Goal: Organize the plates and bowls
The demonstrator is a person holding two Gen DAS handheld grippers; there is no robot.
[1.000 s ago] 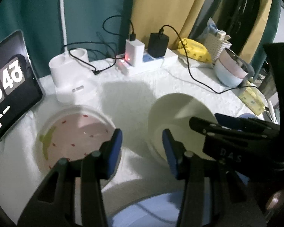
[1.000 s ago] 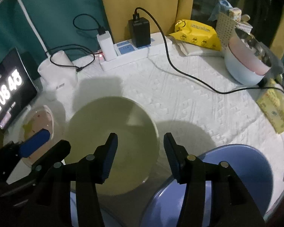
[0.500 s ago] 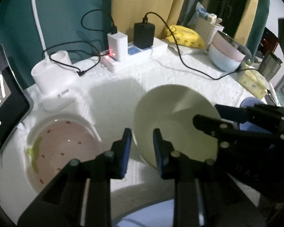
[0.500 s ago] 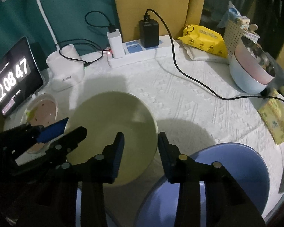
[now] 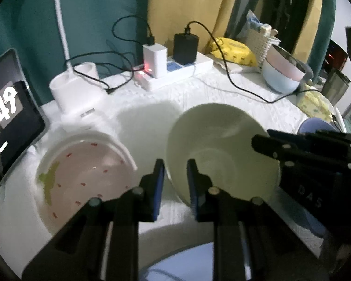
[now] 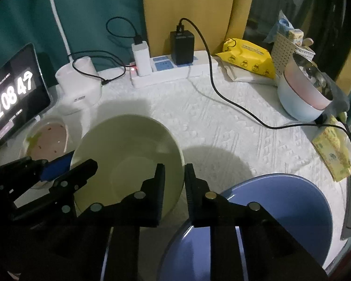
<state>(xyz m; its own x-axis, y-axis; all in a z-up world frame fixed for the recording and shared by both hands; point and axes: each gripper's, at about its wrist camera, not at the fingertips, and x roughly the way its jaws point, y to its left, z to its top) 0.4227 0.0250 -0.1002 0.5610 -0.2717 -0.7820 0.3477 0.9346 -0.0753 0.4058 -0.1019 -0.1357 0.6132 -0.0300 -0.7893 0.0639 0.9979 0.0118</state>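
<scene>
Two handheld grippers work over a round table covered with a white textured cloth (image 6: 234, 126). Nearest the cameras, the left gripper (image 5: 174, 171) has its blue-padded jaws drawn in on the near left rim of a pale green bowl (image 5: 222, 145); the jaws have just been closing, and the rim sits between the pads. The right gripper (image 6: 174, 173) has likewise just been closing, and its jaws pinch the same bowl's right rim (image 6: 128, 157). The bowl is tilted, its left side raised.

Just right of the green bowl, at the near edge of the table, sits a blue bowl (image 6: 276, 210). To the left of the green bowl, a pink bowl with small red specks and a green mark (image 5: 82, 171) sits apart from it.

Farther back on the left, a tablet showing a clock (image 6: 14, 93) leans upright, beside a white lamp base (image 6: 79, 86) with a thin white stem. Behind these, a white power strip (image 6: 173, 70) holds a white charger and a black adapter with trailing black cables. On the far right are a yellow wipes packet (image 6: 248, 58), a white perforated basket (image 6: 285, 49), and stacked bowls, pink inside pale blue (image 6: 301, 96). Teal and mustard curtains hang behind.
</scene>
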